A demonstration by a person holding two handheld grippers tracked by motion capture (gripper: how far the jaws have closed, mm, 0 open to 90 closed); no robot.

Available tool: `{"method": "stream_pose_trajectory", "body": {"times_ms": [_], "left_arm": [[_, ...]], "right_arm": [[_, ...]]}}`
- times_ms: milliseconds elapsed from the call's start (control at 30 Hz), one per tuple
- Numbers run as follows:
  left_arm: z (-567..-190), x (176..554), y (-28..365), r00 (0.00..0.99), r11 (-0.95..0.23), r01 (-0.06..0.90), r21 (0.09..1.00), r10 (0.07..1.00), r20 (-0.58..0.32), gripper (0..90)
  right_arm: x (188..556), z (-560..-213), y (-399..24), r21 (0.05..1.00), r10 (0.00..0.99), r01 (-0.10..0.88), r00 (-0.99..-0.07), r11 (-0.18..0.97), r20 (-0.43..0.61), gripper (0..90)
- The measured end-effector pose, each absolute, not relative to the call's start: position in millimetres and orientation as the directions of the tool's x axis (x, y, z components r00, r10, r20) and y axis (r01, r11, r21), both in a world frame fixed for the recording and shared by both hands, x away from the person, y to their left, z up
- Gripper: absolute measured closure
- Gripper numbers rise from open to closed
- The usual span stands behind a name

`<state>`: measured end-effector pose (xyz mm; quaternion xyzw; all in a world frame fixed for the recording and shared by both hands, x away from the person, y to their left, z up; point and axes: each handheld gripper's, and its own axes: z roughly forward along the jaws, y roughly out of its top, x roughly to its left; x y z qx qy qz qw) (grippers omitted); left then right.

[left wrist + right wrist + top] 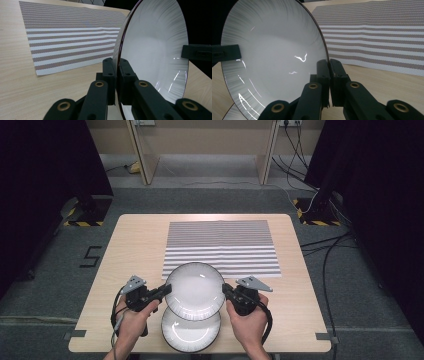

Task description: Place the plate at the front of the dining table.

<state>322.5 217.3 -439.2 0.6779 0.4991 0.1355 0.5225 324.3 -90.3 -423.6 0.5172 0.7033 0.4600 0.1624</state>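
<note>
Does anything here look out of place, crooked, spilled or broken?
Nothing looks spilled or broken. The upper plate, gripped at opposite rims by the left gripper and right gripper, overlaps a second plate on the table. The striped placemat has a slight ripple, with nothing on it.

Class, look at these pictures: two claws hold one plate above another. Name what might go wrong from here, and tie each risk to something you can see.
1. Each claw, the left claw and the right claw, pinches only the thin rim of the upper plate; the glossy surface might slip out.
2. The lower plate lies directly beneath, so a drop could chip both.
3. The lower plate sits near the table front edge; a knock might push it off.
</note>
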Motion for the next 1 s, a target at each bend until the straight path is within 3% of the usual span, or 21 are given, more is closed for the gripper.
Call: {"method": "stream_pose_trajectory", "body": {"times_ms": [1000], "left_arm": [[-430, 340, 202, 0.484, 0.04, 0.512, 0.858, 0.812, -0.327, 85.4]], "right_arm": [[334, -415, -103, 0.83, 0.893, 0.557, -0.382, 0.015, 0.24, 87.5]]}}
